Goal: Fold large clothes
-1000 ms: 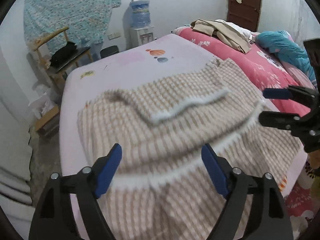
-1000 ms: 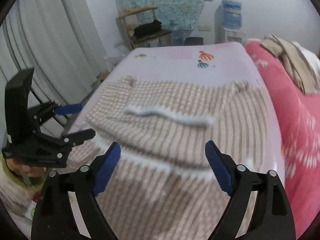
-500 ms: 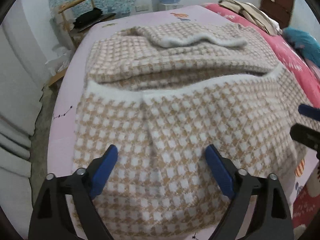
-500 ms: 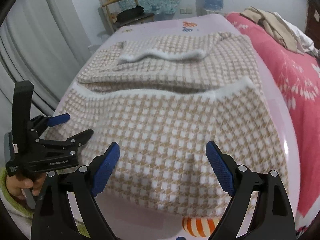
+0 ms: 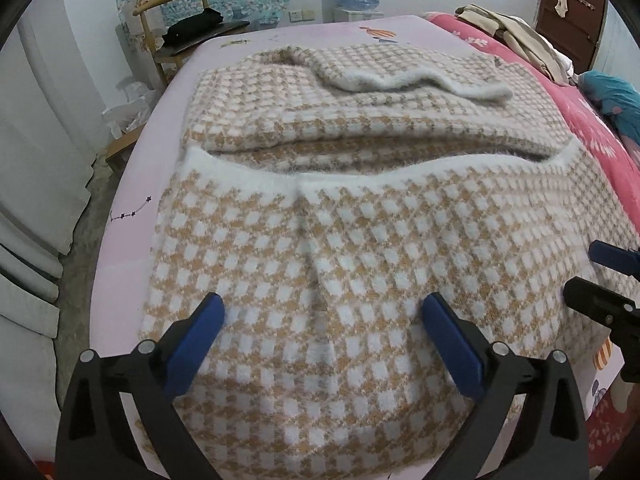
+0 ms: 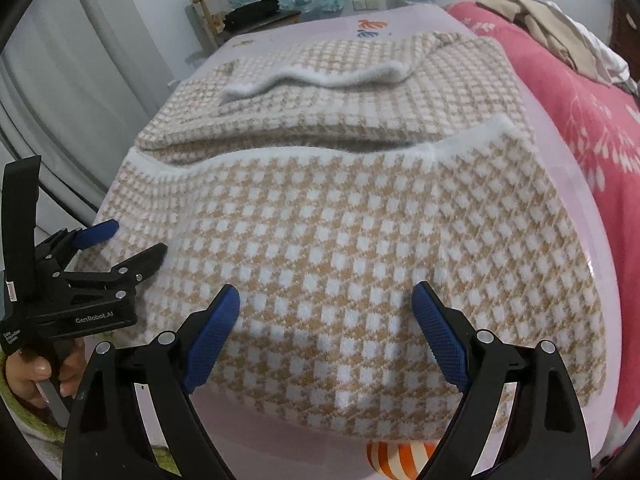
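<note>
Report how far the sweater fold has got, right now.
Done: the checked sweater lies on the pink bed sheet with its near half folded up, the white hem across the middle, and a sleeve with a white cuff laid across the top.
In hand: nothing; left gripper and right gripper are both open over the near edge.
Left: probably another fold.

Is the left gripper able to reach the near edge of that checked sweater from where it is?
Probably yes. The left gripper hangs open right over the sweater, its near edge just below the fingers, and nothing lies between. The right gripper sits off to the side.
</note>
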